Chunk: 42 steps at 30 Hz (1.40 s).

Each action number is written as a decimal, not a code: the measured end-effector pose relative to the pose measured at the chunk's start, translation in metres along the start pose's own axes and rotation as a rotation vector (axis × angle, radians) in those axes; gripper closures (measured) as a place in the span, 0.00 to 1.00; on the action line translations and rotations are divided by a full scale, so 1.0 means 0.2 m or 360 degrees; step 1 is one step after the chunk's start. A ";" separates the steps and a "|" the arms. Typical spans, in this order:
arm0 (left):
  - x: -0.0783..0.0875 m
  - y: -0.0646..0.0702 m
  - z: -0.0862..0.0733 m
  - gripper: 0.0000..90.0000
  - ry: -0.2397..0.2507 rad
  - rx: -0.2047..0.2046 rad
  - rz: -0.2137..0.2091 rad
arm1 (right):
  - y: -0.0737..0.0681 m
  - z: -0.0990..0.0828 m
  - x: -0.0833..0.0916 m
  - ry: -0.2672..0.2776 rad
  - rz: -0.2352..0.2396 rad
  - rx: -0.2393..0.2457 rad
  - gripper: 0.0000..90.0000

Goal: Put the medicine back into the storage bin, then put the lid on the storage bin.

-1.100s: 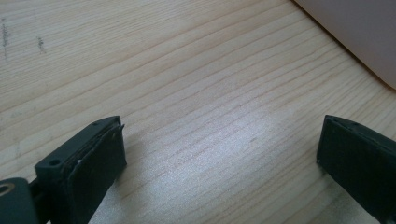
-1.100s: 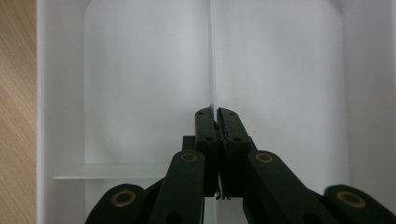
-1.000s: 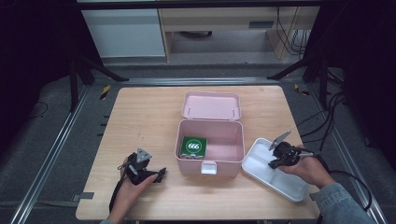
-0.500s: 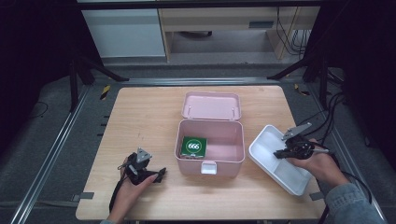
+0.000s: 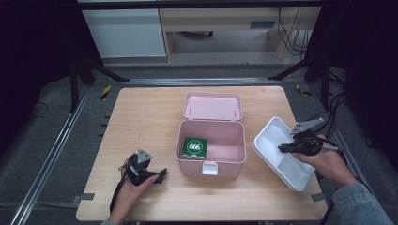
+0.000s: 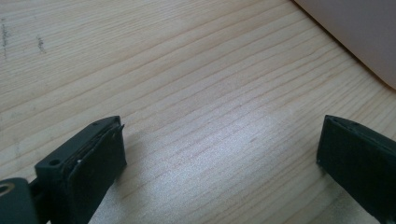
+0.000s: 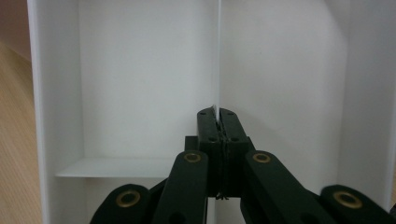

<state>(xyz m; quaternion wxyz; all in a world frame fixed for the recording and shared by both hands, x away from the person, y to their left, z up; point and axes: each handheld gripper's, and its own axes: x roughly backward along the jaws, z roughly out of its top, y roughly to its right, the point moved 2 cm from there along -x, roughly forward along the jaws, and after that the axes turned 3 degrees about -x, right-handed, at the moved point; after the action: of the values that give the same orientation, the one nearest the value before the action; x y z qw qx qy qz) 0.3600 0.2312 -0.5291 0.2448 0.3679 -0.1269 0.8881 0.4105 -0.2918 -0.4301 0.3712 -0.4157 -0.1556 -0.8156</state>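
The right gripper (image 5: 287, 148) pinches the white tray's (image 5: 272, 132) thin inner divider (image 7: 218, 56), jaws pressed together on it. The left gripper (image 5: 162, 175) rests on the wooden surface (image 5: 141, 117), jaws spread, left of the pink box (image 5: 212, 140) (lid open).

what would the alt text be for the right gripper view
The right claw, black with brass pivot screws, is shut on the thin upright divider wall inside a white plastic compartment tray. A strip of light wooden table shows along the left edge.
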 end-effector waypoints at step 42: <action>0.00 0.00 0.00 0.00 -0.0001 -0.0001 0.0000 | -0.43 0.93 -0.02 -0.0022 0.0144 0.0613 1.00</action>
<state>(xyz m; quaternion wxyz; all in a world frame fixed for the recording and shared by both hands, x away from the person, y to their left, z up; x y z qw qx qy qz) 0.3602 0.2311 -0.5291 0.2450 0.3680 -0.1272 0.8879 0.4538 -0.1282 -0.3157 0.4791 -0.3491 -0.2925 -0.7503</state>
